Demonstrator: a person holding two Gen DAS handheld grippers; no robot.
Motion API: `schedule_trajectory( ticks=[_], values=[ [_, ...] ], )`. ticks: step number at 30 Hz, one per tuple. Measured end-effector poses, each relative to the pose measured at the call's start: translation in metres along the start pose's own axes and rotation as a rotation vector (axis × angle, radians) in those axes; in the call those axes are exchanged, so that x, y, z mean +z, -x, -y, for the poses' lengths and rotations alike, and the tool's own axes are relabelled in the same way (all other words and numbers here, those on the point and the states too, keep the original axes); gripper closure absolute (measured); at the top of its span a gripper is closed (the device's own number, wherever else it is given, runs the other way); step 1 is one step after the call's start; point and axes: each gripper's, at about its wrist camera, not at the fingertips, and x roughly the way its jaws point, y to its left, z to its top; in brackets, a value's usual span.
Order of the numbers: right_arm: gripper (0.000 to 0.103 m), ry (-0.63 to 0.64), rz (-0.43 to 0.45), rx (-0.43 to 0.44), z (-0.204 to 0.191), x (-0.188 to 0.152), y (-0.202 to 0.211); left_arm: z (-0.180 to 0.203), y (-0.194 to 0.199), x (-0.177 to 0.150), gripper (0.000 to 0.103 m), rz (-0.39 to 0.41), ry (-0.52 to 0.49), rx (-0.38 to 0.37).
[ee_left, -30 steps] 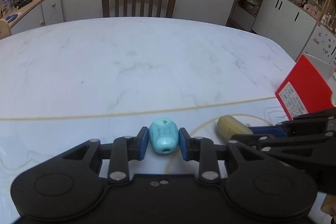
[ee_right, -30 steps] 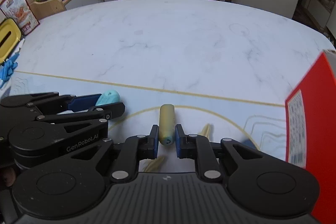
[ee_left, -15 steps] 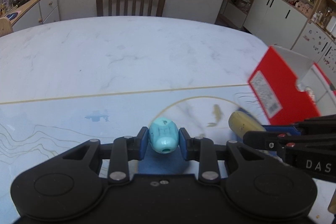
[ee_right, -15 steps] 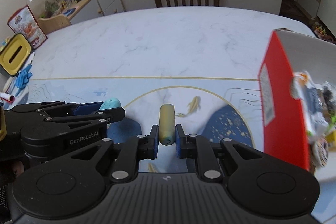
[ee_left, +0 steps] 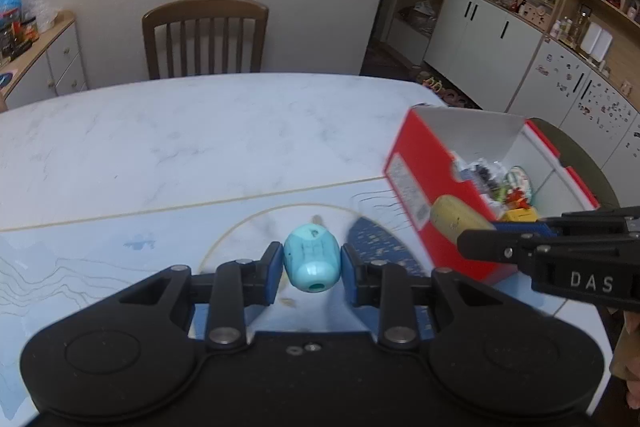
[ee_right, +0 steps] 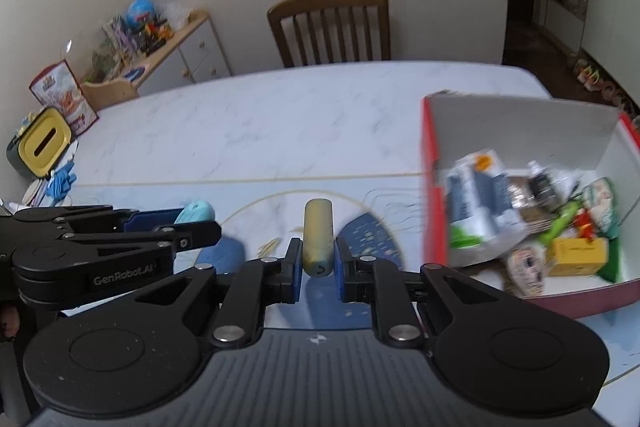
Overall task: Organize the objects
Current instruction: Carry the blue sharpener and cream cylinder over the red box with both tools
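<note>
So the white marble counter (ee_right: 280, 115) takes up most of both views, with a light blue printed mat (ee_left: 100, 267) laid over the near part of it, gold circle and little fish pattern on it. A wooden chair (ee_right: 330, 27) sits at the far edge.

Over on the right side of the counter there's an open red box (ee_right: 430, 187) with white inside walls. It's already got a jumble of stuff in it: some packets, a yellow carton, something green. It's all blurry, so I can't tell exactly what each thing is.

The left claw (ee_left: 312, 263) is clenched around a turquoise egg-shaped toy (ee_left: 311, 259), blue pads pressing on both sides, held up above the mat. In the right wrist view you can see that same toy (ee_right: 196, 211) poking out past the left claw (ee_right: 176, 223), off to the left.

The right claw (ee_right: 317, 259) is gripping a yellowish cylinder (ee_right: 318, 235) near its base, the thing sticking out forward along the fingers, also lifted over the mat's circle and just left of the box. From the left wrist view the cylinder (ee_left: 456, 223) sits right in front of the red box's near wall (ee_left: 416, 187), pinched in the right claw (ee_left: 496, 231).

Small stuff: a yellow-lidded container (ee_right: 40, 143) and a blue glove (ee_right: 60, 181) at the far left edge of the counter.
</note>
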Motion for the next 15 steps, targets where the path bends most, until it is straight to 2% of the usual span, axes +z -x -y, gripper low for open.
schedule_trajectory(
  ticks=[15],
  values=[
    [0.088, -0.031, 0.079, -0.029, 0.079, -0.001, 0.054, 0.093, 0.004, 0.024, 0.074, 0.045, -0.079, -0.055]
  ],
)
